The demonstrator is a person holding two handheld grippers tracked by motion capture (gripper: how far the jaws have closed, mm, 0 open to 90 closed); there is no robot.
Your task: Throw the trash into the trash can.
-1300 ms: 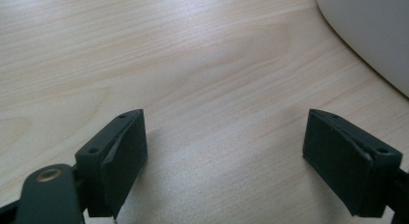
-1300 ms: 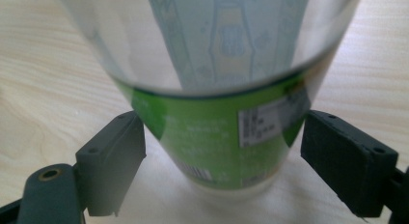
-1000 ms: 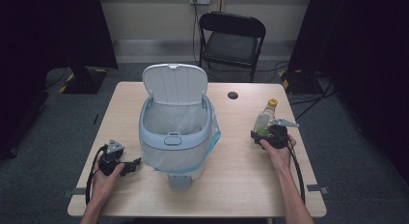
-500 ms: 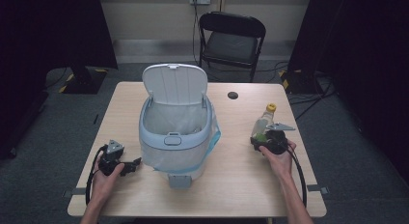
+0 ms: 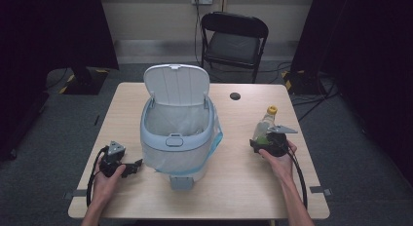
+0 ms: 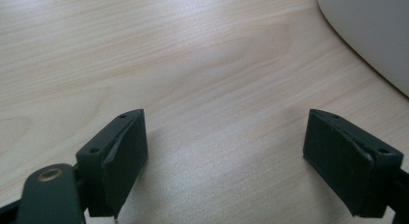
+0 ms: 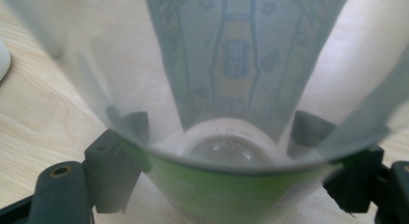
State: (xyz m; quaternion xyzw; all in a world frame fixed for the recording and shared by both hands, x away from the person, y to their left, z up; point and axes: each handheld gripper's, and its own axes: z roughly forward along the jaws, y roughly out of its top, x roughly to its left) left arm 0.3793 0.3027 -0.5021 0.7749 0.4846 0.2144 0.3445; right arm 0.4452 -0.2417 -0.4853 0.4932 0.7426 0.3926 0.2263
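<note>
A pale blue-grey pedal bin (image 5: pixel 160 148) stands mid-table with its lid (image 5: pixel 178 84) tipped up and a clear liner inside. My right gripper (image 5: pixel 261 137) is to the right of the bin, shut on the base of a clear plastic bottle (image 5: pixel 264 126) with a yellow cap (image 5: pixel 272 109) and a green band. In the right gripper view the bottle (image 7: pixel 231 64) sits between the jaws of the right gripper (image 7: pixel 231 185), leaning away from the camera. My left gripper (image 5: pixel 135 166) rests on the table left of the bin, open with nothing in it. In the left gripper view the left gripper (image 6: pixel 226 156) points at bare wood, with the bin wall (image 6: pixel 371 35) at the upper right.
The bin's foot pedal (image 5: pixel 180 181) sticks out toward the table's near edge. A small black round disc (image 5: pixel 235 96) lies on the wooden table (image 5: pixel 253 187) behind the bottle. A black folding chair (image 5: pixel 234 38) stands beyond the far edge.
The right gripper has come slightly lower and nearer with the bottle, which now leans a little more. The left gripper has not moved.
</note>
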